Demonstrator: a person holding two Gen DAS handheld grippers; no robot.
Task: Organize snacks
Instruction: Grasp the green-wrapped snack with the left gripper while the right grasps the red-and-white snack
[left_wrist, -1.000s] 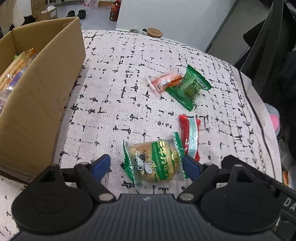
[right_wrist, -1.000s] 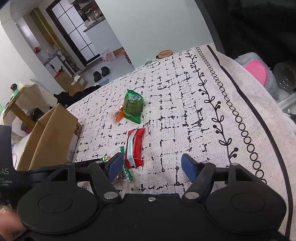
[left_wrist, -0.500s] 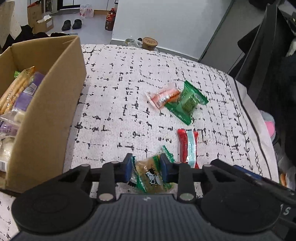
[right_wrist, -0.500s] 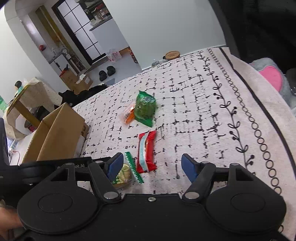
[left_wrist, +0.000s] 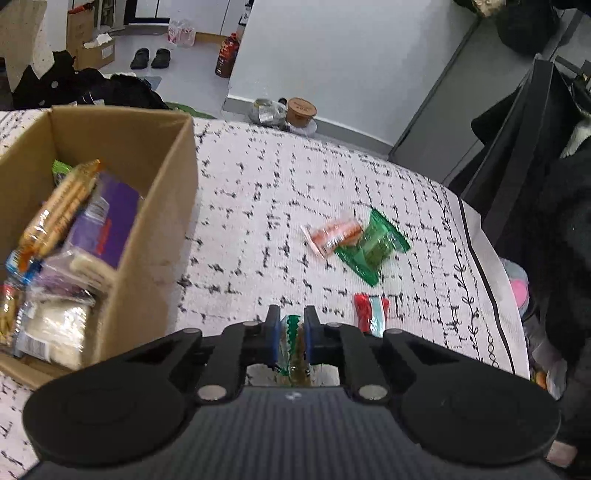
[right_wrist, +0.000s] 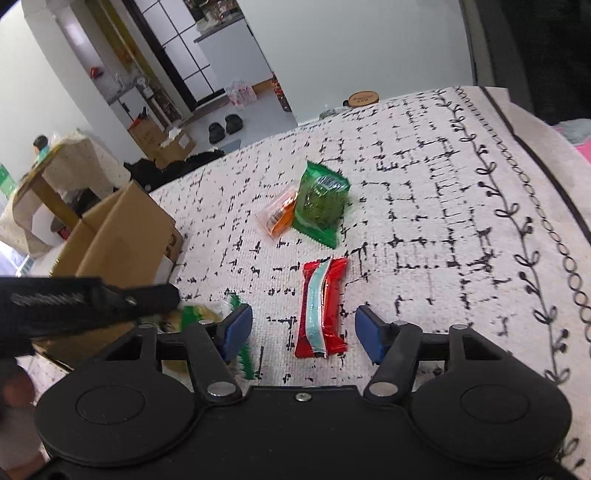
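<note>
My left gripper (left_wrist: 290, 334) is shut on a green-edged bun packet (left_wrist: 293, 350) and holds it above the patterned cloth, right of the cardboard box (left_wrist: 147, 236). The box holds several snacks. The same packet shows at lower left in the right wrist view (right_wrist: 207, 317), under the left gripper's arm (right_wrist: 74, 302). My right gripper (right_wrist: 303, 330) is open, its fingers either side of a red snack bar (right_wrist: 321, 306) on the cloth. The bar also shows in the left wrist view (left_wrist: 371, 310). Farther off lie a green packet (right_wrist: 321, 201) and an orange packet (right_wrist: 279, 214), touching.
The cloth's bordered edge (right_wrist: 532, 221) runs along the right. Beyond the far edge stand a round wooden lid (left_wrist: 301, 109) and floor clutter. Dark bags or furniture (left_wrist: 535, 155) stand at the right of the left wrist view.
My left gripper closed on the bun packet and lifted it toward the box side. My right gripper moved forward so the red bar sits between its open fingers.
</note>
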